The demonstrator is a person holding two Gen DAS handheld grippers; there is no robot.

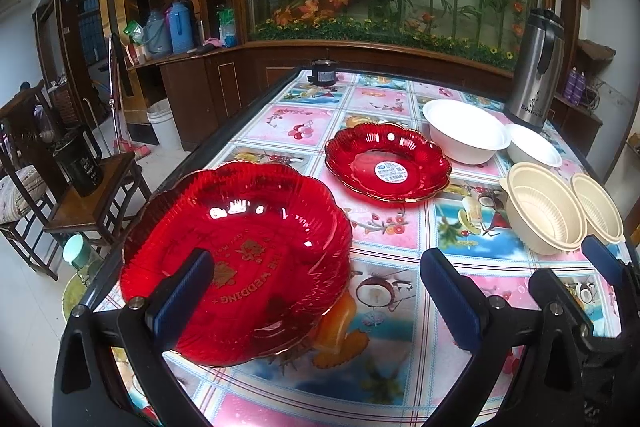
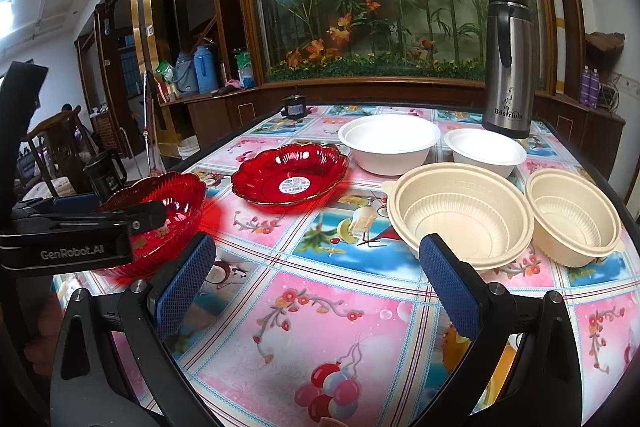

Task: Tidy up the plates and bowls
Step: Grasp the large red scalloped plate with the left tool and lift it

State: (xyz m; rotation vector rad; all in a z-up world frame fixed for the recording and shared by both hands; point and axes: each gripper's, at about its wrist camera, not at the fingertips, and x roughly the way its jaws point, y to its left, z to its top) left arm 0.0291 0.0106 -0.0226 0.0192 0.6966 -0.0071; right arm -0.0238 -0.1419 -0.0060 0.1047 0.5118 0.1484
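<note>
Open tablecloth point(image 2: 320, 307) lies ahead; red plates point(image 2: 290, 179) left, cream bowls point(image 2: 460, 215) right.

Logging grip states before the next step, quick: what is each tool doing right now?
Left tool: open; one finger over the nearer red plate, not clamping it.
Right tool: open, holding nothing.

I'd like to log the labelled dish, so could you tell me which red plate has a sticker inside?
The farther red plate, mid-table beside the large white bowl; the nearer red plate shows gold lettering instead.
</note>
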